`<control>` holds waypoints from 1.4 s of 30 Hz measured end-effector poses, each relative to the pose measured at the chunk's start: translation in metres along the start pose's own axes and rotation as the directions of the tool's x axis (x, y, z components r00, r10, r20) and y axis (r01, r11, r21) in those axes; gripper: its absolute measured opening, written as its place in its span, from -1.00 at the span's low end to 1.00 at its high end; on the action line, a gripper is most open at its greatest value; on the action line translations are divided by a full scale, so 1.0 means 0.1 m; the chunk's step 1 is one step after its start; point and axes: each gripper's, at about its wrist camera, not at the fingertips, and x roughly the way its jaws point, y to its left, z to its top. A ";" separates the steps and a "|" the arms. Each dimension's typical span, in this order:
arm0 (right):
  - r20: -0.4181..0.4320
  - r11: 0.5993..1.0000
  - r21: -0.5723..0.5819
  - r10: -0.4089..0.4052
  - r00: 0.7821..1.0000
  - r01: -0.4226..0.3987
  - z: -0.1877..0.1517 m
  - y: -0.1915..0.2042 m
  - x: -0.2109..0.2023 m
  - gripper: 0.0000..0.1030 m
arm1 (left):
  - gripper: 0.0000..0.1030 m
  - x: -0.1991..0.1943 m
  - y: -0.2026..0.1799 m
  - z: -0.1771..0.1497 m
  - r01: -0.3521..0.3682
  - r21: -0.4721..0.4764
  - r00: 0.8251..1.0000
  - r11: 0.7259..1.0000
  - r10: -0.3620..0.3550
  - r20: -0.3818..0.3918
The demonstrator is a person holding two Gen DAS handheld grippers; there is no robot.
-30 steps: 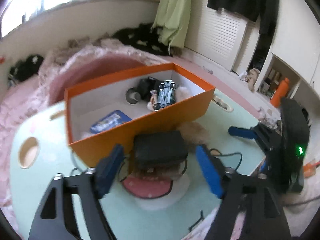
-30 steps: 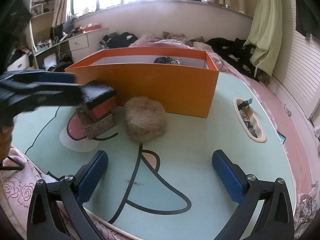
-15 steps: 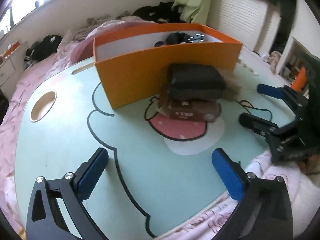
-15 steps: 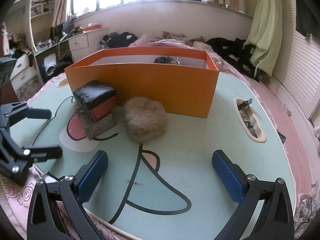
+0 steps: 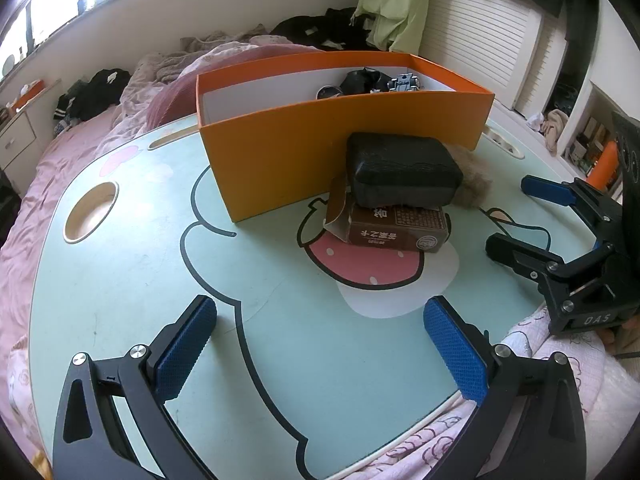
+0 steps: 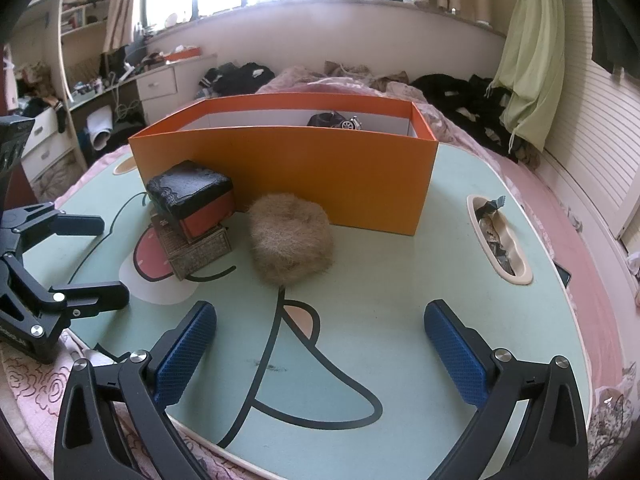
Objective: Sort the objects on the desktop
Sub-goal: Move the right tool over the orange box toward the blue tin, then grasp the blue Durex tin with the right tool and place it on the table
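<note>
Black case (image 5: 402,172): lies on top of the brown carton, just in front of the orange box's near wall; its lower side shows red in the right wrist view (image 6: 191,196).
Brown carton (image 5: 394,234): flat on the counter over the printed pink patch, one end flap open toward the orange box; printed text on its side.
Furry tan object (image 6: 290,238): rests on the counter just beside the stacked pair and close to the orange box's front wall; only its edge shows past the case in the left wrist view.
Orange box (image 5: 344,148): open-topped, white inside, standing on the counter; a few dark and metallic items lie at its far end, too small to name.
Counter (image 5: 120,264): pale green with a cartoon drawing in black lines, a round recess (image 5: 91,212) at one edge and an oblong recess (image 6: 500,240) holding scraps at another.
Left fingers (image 5: 322,354): spread wide, nothing between the blue pads, above the bare counter short of the stack.
Right fingers (image 6: 322,354): spread wide and holding nothing, above the counter short of the furry object.
Surroundings: pink bedding around the counter, dark clothes heaped behind, a green cloth hanging by the window.
</note>
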 end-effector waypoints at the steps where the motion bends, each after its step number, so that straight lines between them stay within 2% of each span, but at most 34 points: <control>1: -0.007 1.000 0.000 0.001 1.000 -0.001 0.02 0.01 0.00 1.00 | 0.99 0.00 0.00 0.00 0.000 0.000 1.000 1.000 0.000 0.000; 3: -0.016 1.000 0.015 -0.013 1.000 0.013 0.09 0.00 -0.01 0.97 | 1.00 0.00 0.00 0.01 0.000 -0.001 1.000 1.000 0.000 0.000; 5: 0.007 0.998 0.054 -0.018 1.000 0.018 0.21 -0.04 -0.10 0.79 | 1.00 0.00 0.02 0.01 -0.001 -0.002 1.000 1.000 0.001 0.000; 8: 0.048 0.991 0.106 0.079 0.996 -0.084 0.49 -0.06 -0.26 0.65 | 1.00 -0.01 0.02 0.01 -0.001 -0.003 1.000 1.000 0.001 0.000; 10: 0.041 0.984 0.117 0.132 0.990 -0.136 0.78 -0.02 -0.27 0.47 | 1.00 -0.01 0.02 0.01 -0.001 -0.003 1.000 1.000 0.001 0.000; 12: -0.019 0.974 0.133 0.187 0.982 -0.183 1.08 0.06 -0.16 0.36 | 1.00 -0.01 0.03 0.01 -0.001 -0.003 1.000 1.000 0.001 0.001; 14: -0.104 0.955 0.173 0.262 0.959 -0.242 1.34 0.18 0.06 0.33 | 1.00 -0.01 0.03 0.02 -0.001 -0.003 1.000 1.000 0.001 0.000; 15: -0.162 0.945 0.191 0.297 0.941 -0.266 1.48 0.24 0.24 0.33 | 1.00 -0.01 0.03 0.02 -0.001 -0.003 1.000 1.000 0.001 0.001; 18: -0.294 0.946 0.203 0.304 0.906 -0.252 1.73 0.41 0.72 0.33 | 1.00 -0.02 0.04 0.02 -0.001 -0.004 1.000 1.000 0.001 0.003; 21: -0.392 0.954 0.185 0.293 0.872 -0.237 1.77 0.59 1.07 0.33 | 1.00 -0.04 0.06 0.00 -0.002 -0.008 1.000 1.000 0.002 0.007; 24: -0.448 0.966 0.174 0.249 0.859 -0.189 1.69 0.68 1.26 0.33 | 1.00 -0.05 0.06 0.01 -0.003 -0.011 1.000 1.000 0.003 0.009; 27: -0.489 0.969 0.156 0.243 0.838 -0.190 1.65 0.78 1.37 0.33 | 1.00 -0.05 0.06 0.01 -0.003 -0.011 1.000 1.000 0.003 0.010; 30: -0.510 0.970 0.160 0.241 0.826 -0.184 1.61 0.77 1.48 0.36 | 1.00 -0.05 0.05 0.00 -0.003 -0.011 1.000 1.000 0.003 0.010; 32: -0.496 0.980 0.089 0.200 0.845 -0.180 1.62 0.80 1.50 0.34 | 1.00 -0.05 0.06 0.01 -0.003 -0.011 1.000 1.000 0.003 0.010; 33: -0.501 0.979 0.098 0.205 0.841 -0.181 1.63 0.78 1.51 0.30 | 1.00 -0.05 0.06 0.00 -0.002 -0.012 1.000 1.000 0.002 0.010; 35: -0.504 0.989 0.084 0.145 0.852 -0.118 1.64 0.74 1.52 0.30 | 1.00 -0.05 0.06 0.01 -0.004 -0.010 1.000 1.000 0.004 0.011; 37: -0.488 0.999 0.015 0.037 0.872 -0.034 1.62 0.76 1.54 0.28 | 1.00 -0.05 0.05 0.01 -0.004 -0.011 1.000 1.000 0.004 0.010; 38: -0.476 1.000 -0.005 0.015 0.879 -0.019 1.61 0.78 1.54 0.28 | 1.00 -0.05 0.05 0.01 -0.004 -0.011 1.000 1.000 0.005 0.010; 41: -0.465 1.000 0.004 0.020 0.885 -0.021 1.59 0.74 1.52 0.27 | 1.00 -0.05 0.05 0.01 -0.004 -0.010 1.000 1.000 0.004 0.011; 42: -0.457 0.999 0.033 0.045 0.888 -0.034 1.63 0.69 1.52 0.27 | 1.00 -0.05 0.05 0.01 -0.004 -0.010 1.000 1.000 0.004 0.011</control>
